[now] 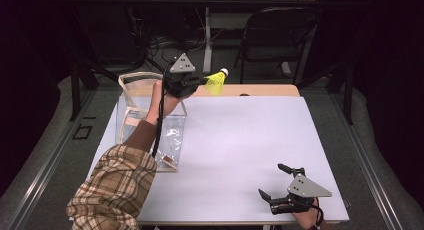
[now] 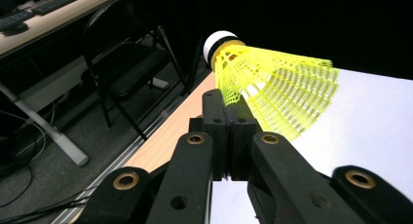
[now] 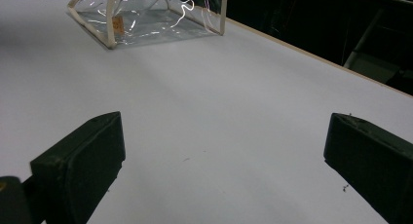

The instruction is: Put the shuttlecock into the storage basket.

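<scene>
A yellow shuttlecock (image 1: pixel 216 81) with a white cork tip hangs in the air over the table's far edge. My left gripper (image 1: pixel 199 81) is shut on the rim of its mesh skirt. In the left gripper view the shuttlecock (image 2: pixel 272 90) juts up and right from the closed left gripper (image 2: pixel 229 104), cork end pointing away. My right gripper (image 1: pixel 274 181) rests low at the table's near right corner, jaws wide apart, nothing between them. The right gripper (image 3: pixel 221 151) faces bare white table in its own view.
A clear plastic bag (image 1: pixel 145 117) with cream trim and handles stands on the left of the white table (image 1: pixel 240 150), below my left forearm; the bag (image 3: pixel 146 17) lies far ahead in the right gripper view. A black folding chair (image 1: pixel 272 35) stands beyond the table.
</scene>
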Motion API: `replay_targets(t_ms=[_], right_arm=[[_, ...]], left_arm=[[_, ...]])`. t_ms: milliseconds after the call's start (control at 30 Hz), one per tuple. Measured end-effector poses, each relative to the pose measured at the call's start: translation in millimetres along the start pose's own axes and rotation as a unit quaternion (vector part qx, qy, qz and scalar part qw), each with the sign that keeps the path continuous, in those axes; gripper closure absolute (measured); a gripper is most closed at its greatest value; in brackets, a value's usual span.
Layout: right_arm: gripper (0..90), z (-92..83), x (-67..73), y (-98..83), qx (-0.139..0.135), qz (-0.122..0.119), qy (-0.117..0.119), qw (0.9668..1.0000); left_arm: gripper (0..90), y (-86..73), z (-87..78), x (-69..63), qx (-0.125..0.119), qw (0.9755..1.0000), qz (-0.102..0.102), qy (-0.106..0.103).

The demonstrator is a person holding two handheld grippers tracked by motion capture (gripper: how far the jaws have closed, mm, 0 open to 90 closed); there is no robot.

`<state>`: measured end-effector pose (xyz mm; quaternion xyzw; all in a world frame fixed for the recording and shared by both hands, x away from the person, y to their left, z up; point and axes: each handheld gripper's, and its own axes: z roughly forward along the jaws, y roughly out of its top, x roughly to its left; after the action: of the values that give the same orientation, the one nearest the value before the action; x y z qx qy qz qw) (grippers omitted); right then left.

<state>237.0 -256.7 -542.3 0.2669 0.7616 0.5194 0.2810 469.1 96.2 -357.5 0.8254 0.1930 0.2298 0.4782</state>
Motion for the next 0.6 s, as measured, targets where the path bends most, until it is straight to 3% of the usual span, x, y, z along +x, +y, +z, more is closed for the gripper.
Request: replay_targets(t_ms=[600], right_arm=[[0.8,-0.1,-0.4,-0.1,0.001,-0.002,-0.002,1.0]], left_arm=[[89.8,0.2,-16.9,10.6,-0.011,0.9997,-0.008,0.018]])
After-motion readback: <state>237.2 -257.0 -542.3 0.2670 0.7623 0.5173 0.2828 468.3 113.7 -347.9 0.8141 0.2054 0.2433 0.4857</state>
